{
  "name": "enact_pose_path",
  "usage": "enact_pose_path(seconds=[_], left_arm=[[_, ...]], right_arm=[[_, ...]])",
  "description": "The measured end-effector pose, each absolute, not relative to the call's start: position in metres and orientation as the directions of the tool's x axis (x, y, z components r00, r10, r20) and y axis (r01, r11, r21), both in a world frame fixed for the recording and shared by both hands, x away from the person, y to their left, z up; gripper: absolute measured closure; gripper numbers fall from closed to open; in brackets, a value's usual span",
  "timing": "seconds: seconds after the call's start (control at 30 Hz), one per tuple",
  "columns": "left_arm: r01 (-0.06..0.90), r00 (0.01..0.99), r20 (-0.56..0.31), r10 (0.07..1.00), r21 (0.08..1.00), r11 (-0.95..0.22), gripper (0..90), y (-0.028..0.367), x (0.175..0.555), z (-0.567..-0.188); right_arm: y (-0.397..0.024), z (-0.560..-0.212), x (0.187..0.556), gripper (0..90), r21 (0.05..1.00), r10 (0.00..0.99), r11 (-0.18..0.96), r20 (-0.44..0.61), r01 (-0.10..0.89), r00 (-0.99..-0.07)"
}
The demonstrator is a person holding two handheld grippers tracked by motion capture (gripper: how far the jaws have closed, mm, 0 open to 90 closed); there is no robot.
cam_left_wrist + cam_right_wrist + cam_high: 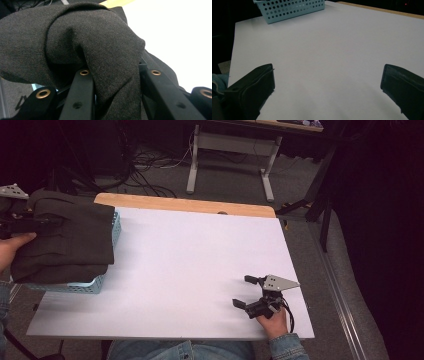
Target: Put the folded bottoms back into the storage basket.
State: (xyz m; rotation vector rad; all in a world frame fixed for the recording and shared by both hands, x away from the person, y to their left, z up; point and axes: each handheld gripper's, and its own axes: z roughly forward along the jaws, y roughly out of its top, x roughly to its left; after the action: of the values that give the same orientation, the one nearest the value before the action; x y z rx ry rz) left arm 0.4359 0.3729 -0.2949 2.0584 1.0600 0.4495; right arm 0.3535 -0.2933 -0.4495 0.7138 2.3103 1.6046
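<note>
A folded dark grey garment (70, 237) lies on top of a light blue perforated basket (75, 287) at the table's left edge. My left gripper (31, 223) reaches in from the left, held by a hand, and is shut on a thick fold of the garment (100, 47). In the left gripper view the cloth bulges up between the two black jaws of the left gripper (117, 75) and hides their tips. My right gripper (243, 291) rests on the white table near the front right. The right gripper (327, 82) stands open, with nothing between its jaws.
The white table top (190, 260) has a wooden strip (185, 204) along its far edge. The basket (287, 8) sits at the far left corner in the right gripper view. Beyond the table, desk legs (230, 160) and cables lie on the floor.
</note>
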Motion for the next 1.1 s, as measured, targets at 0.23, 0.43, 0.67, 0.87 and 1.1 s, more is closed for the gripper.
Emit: enact_pose_path(seconds=[0.23, 0.43, 0.67, 0.87, 1.1], left_arm=[[0.552, 0.595, -0.025, 0.803, 0.739, -0.387, 71.3, 0.377, 0.447, -0.304], [0.581, 0.574, -0.058, 0.817, 0.731, -0.357, 70.5, 0.381, 0.456, -0.312], [0.619, 0.537, -0.078, 0.84, 0.714, -0.329, 70.3, 0.385, 0.464, -0.322], [0.633, 0.522, -0.077, 0.849, 0.703, -0.325, 70.0, 0.386, 0.471, -0.328], [0.636, 0.524, -0.072, 0.849, 0.696, -0.333, 69.8, 0.388, 0.475, -0.334]], right_arm=[[-0.293, -0.45, 0.354, 0.2, 0.926, 0.519, 0.279, 0.078, 0.255, -0.851], [-0.293, -0.45, 0.354, 0.2, 0.925, 0.52, 0.281, 0.077, 0.255, -0.851], [-0.293, -0.45, 0.354, 0.2, 0.925, 0.52, 0.282, 0.076, 0.255, -0.851], [-0.293, -0.45, 0.354, 0.2, 0.925, 0.519, 0.282, 0.075, 0.253, -0.851], [-0.293, -0.45, 0.354, 0.2, 0.925, 0.519, 0.284, 0.074, 0.253, -0.852]])
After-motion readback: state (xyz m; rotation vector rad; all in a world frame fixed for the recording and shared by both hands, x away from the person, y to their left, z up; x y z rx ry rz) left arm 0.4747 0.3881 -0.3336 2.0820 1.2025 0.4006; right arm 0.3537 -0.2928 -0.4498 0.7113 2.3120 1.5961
